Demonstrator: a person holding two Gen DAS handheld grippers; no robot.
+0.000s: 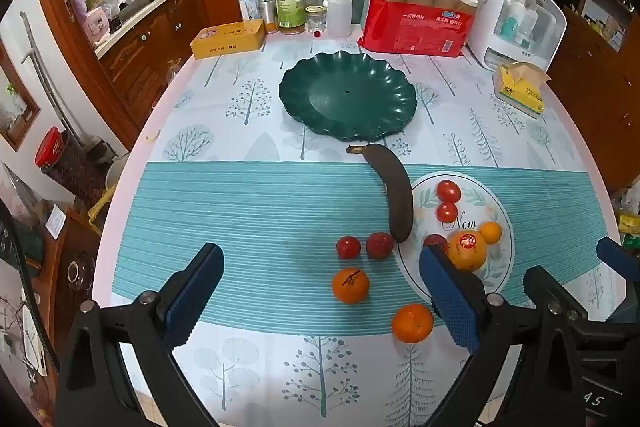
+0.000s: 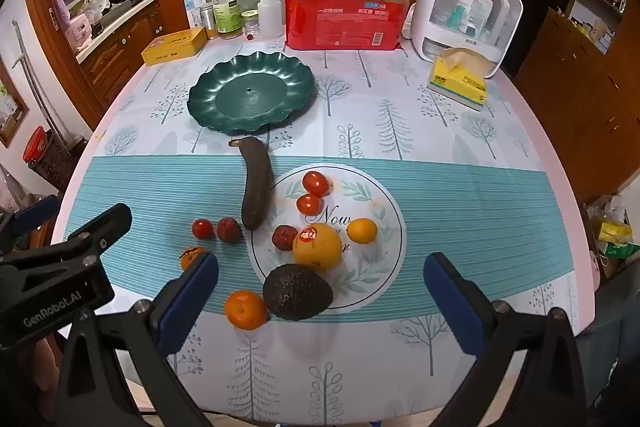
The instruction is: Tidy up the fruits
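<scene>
An empty dark green scalloped plate [image 1: 348, 95] [image 2: 252, 91] sits toward the back of the table. In front of it lies a blackened banana [image 1: 394, 191] [image 2: 256, 183]. Around the printed circle are two tomatoes [image 2: 315, 183], a stickered orange [image 2: 318, 247], a small orange [image 2: 362, 230], an avocado [image 2: 297, 291], two tangerines [image 1: 351, 285] [image 1: 412, 323], a cherry tomato [image 1: 348, 247] and dark red fruits [image 1: 379, 245]. My left gripper [image 1: 320, 259] hovers open above the tangerines, holding nothing. My right gripper [image 2: 320, 261] hovers open above the avocado and orange, also empty.
Along the table's back edge stand a yellow tin [image 1: 228, 39], bottles [image 1: 290, 1], a red pack of paper cups [image 1: 416, 23], a white storage box [image 1: 520, 23] and a yellow tissue pack [image 1: 520, 91]. The two grippers hang side by side near the front edge.
</scene>
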